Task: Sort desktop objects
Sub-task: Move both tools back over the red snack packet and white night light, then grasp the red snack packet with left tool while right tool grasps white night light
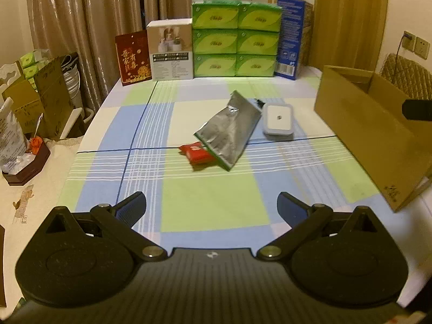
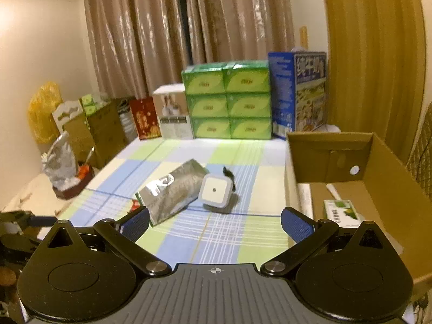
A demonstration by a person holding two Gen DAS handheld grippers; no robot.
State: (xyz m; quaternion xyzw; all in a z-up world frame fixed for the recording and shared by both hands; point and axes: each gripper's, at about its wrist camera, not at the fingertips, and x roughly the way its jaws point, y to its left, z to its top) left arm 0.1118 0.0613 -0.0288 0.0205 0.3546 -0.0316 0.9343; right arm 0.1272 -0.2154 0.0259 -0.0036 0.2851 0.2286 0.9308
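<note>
Right wrist view, cardboard box (image 2: pixel 383 189) holding green-labelled packet (image 2: pixel 340 210), perhaps a paper roll (image 2: pixel 304 197).

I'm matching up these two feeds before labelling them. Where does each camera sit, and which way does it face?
Left wrist: on the left gripper, low over the checked tablecloth, facing the crumpled silver foil pouch, white square plastic gadget and stacked green tissue packs; its open fingers show.
Right wrist: on the right gripper, facing the same way from further right, beside the open brown cardboard box; its open fingers show.
Shared: pouch, gadget, packs, box.
</note>
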